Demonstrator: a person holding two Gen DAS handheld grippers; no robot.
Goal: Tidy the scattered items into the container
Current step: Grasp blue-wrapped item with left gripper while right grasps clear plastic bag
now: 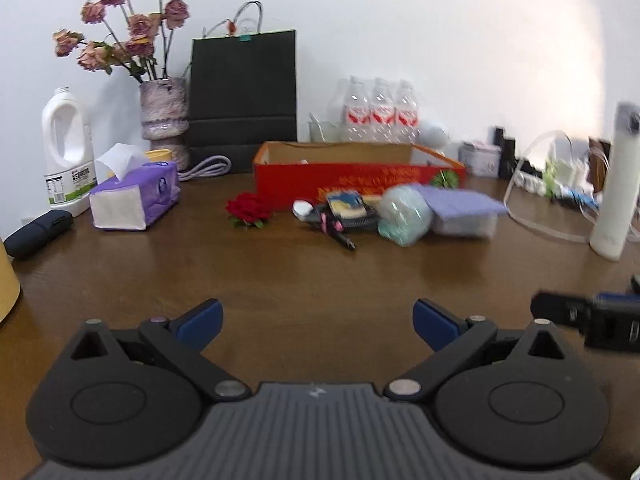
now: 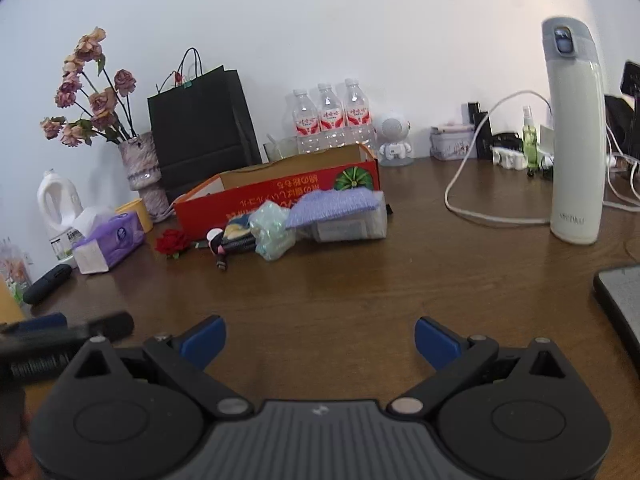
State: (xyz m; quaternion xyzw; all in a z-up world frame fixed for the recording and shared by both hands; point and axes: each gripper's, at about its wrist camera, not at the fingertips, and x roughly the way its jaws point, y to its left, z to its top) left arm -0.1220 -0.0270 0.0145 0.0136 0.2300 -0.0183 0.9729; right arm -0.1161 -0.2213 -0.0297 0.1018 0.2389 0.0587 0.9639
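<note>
A red cardboard box (image 1: 352, 182) (image 2: 280, 196) with an open top stands mid-table. In front of it lie a red fabric rose (image 1: 249, 209) (image 2: 172, 242), a dark pouch with a pen (image 1: 344, 216) (image 2: 234, 240), a pale green bubble-wrap bundle (image 1: 404, 214) (image 2: 272, 232) and a clear plastic case under a purple cloth (image 1: 464, 208) (image 2: 344, 210). My left gripper (image 1: 318, 320) hangs open over bare table well short of these items, nothing between its blue pads. My right gripper (image 2: 320, 338) is likewise open and empty, nearer the table's front.
A purple tissue pack (image 1: 134, 196), white jug (image 1: 68, 152), flower vase (image 1: 164, 116) and black paper bag (image 1: 244, 100) stand at the left and back. Water bottles (image 2: 328, 116), a white thermos (image 2: 576, 140), cables (image 2: 480, 184) and a dark slab (image 2: 622, 300) are on the right.
</note>
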